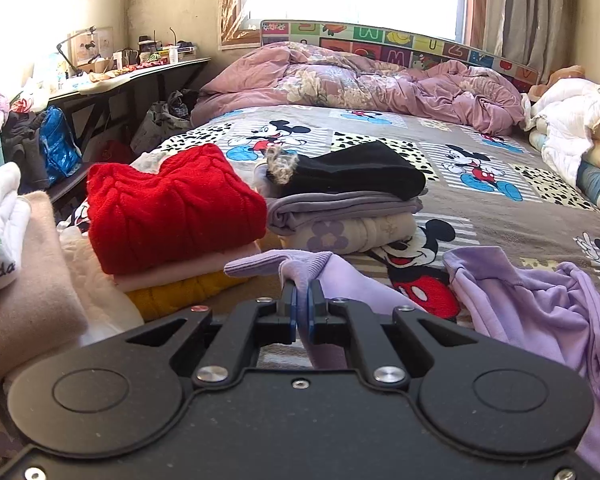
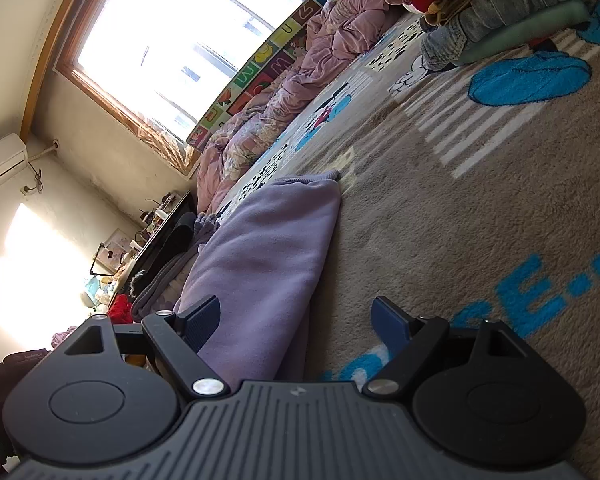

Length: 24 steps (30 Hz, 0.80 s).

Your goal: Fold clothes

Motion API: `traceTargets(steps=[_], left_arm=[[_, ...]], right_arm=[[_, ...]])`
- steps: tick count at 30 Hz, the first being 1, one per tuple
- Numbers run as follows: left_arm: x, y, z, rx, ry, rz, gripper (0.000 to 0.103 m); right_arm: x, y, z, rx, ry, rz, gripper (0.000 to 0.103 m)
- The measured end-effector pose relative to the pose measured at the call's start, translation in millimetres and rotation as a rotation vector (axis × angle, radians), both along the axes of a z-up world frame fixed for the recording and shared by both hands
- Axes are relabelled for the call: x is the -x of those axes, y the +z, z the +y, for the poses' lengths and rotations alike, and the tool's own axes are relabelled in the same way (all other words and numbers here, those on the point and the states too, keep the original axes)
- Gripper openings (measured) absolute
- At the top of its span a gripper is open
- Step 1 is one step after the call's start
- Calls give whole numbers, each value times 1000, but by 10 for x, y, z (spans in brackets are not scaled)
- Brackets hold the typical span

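Two folded stacks, the red-topped pile (image 1: 171, 216) and black-topped pile (image 1: 348, 196), stand finished on the bed (image 1: 500, 216), while my left gripper (image 1: 302, 300) jaws pinch the unfolded lilac garment (image 1: 540, 312) by its cuff and my right gripper (image 2: 295, 320) jaws stand spread beside it, holding nothing.

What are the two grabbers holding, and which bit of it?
The left gripper pinches the purple sweatshirt by a ribbed cuff. The right gripper is open, holding nothing.
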State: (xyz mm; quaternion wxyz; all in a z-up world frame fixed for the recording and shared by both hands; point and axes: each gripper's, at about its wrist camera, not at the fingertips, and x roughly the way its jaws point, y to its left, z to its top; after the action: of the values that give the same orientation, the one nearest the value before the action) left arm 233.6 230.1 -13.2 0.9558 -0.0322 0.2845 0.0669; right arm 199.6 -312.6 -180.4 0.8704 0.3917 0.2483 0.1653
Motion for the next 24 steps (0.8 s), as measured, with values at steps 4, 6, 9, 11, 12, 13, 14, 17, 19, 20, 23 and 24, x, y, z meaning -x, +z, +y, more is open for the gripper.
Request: traceTargets(steps=[4,6,9,11,12,13,14,17,19,20,23,24], left_arm=[[99,-37,140,0,27,6,3],[139,-61,209,2,38,12,3],[190,-100,287,-4,56,21,3],[225,-130,339,-4,63,25,3],[244,-146,359,-5,66,28,3],[263,-165,378,-7,69,31,3],[281,-187,396,-11,72,35,3],[321,-269,444,-27,82,49,3],[320,-334,459,-50,87,60,3],[313,-372,458,-68,89,66,3],[294,-481,454,-109,91,84,3],[291,-522,455,-123,92,90,3]], right_arm=[[6,-1,0,4,0,-1,82],[12,-1,1,7,0,-2,82],[21,-1,5,12,0,-3,82],[26,0,11,15,0,-4,82],[28,1,13,17,0,-4,82],[30,1,16,18,0,-5,82],[33,2,19,19,0,-5,82],[34,3,19,22,1,-5,82],[37,7,21,24,1,-6,82],[39,7,22,25,1,-6,82],[44,10,30,31,2,-8,82],[46,10,32,33,2,-9,82]])
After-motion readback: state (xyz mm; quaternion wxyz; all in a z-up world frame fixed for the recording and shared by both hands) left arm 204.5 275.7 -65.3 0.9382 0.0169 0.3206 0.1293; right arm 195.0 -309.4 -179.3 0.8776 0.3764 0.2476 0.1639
